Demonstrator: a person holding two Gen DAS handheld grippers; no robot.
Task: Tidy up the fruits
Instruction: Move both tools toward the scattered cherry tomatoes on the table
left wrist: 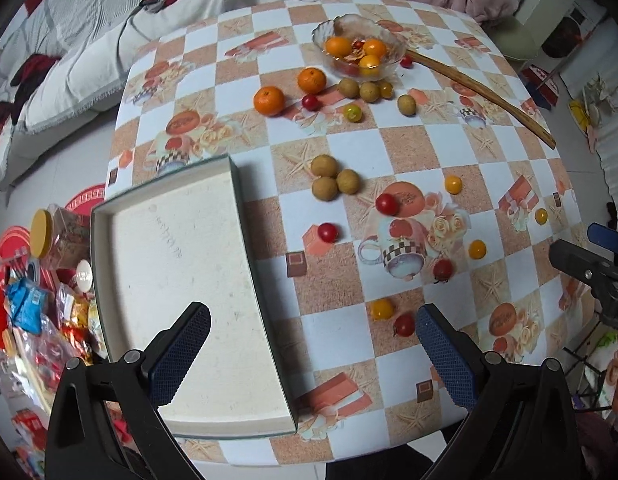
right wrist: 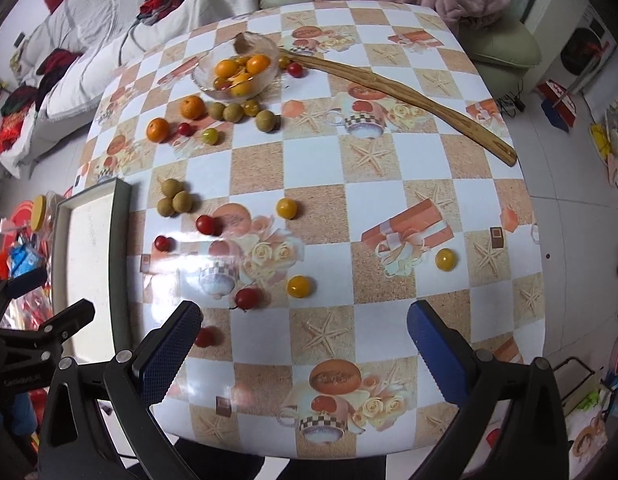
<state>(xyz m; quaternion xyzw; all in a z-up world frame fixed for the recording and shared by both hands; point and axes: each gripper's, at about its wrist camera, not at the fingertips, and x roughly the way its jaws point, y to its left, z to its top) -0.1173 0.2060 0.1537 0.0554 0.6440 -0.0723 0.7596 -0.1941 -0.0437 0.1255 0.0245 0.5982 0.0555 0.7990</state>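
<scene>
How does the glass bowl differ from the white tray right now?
The glass bowl is round, clear and at the table's far side; the white tray is rectangular, opaque and at the near left edge. The glass bowl already holds oranges and small fruit; the white tray holds nothing. Both rest flat on the checked table, and neither is touched by the tongs.

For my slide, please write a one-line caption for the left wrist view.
Open left gripper hovers over an empty tray, with small fruits scattered on the checkered table and a glass bowl beyond.
</scene>
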